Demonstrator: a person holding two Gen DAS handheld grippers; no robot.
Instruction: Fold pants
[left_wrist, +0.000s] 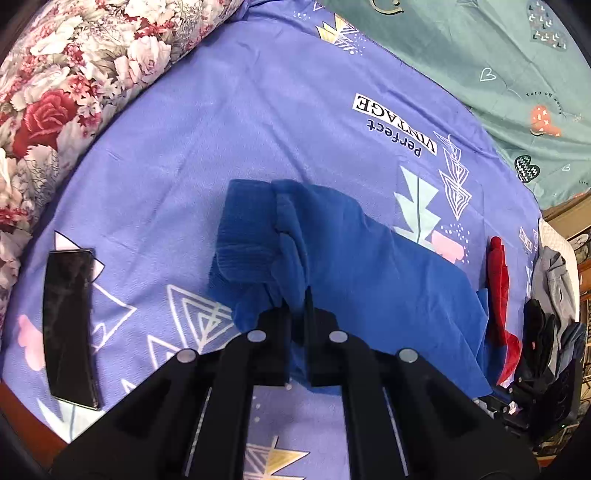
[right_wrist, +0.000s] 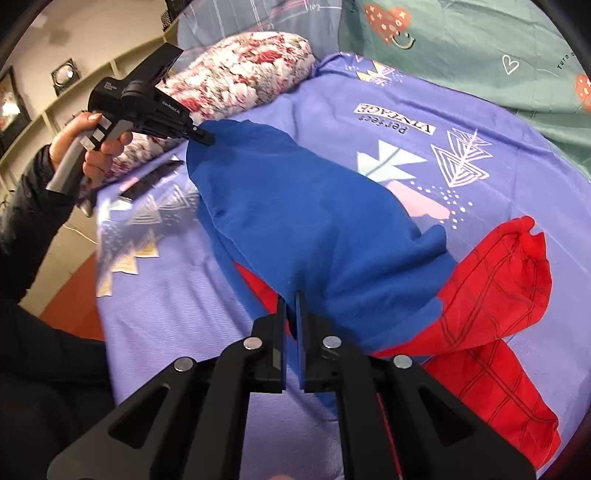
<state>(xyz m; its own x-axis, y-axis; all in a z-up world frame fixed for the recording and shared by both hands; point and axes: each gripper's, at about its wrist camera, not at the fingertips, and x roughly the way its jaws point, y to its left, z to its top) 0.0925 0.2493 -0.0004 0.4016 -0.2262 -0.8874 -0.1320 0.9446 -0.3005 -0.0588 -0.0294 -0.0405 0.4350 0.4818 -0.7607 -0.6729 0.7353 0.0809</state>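
Overhead-ish, blue pants (right_wrist: 314, 221) (red patterned lower part), between both pinching claws.

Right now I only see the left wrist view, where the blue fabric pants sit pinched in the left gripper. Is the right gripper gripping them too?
Observer: Yes, the right gripper is shut on the blue pants at the opposite end.
Operator: What is the red strip at my right edge?
Observer: A red cloth with black grid lines, lying partly under the pants on the purple printed bedsheet.
Operator: Is my end raised?
Observer: It appears so; the left gripper holds it above the sheet.
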